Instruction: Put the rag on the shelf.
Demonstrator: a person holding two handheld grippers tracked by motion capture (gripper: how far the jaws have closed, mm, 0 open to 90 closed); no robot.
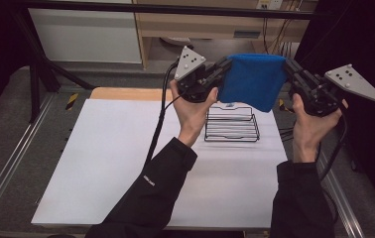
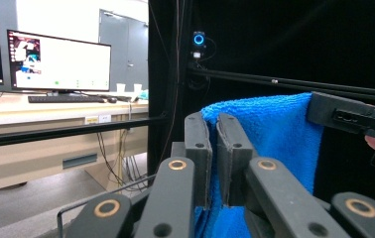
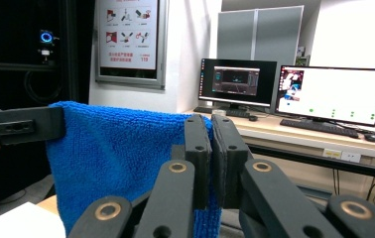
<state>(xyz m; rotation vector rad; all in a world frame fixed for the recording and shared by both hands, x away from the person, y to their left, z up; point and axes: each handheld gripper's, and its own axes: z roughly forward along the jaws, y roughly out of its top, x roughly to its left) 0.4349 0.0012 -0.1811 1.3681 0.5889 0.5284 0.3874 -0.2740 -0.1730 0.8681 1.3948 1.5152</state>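
Both hand-held grippers, left hand-held gripper [image 1: 223,66] and right hand-held gripper [image 1: 288,67], pinch blue towel [image 1: 253,79].

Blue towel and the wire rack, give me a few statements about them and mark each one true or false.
1. The blue towel is held up in the air between both hand-held grippers. True.
2. The left hand-held gripper is open and clear of the towel. False: its jaws are shut on the towel's edge.
3. The wire rack sits on the white table. True.
4. The towel lies folded inside the rack. False: it hangs above the rack.
5. The right hand-held gripper clamps the towel's other top edge. True.
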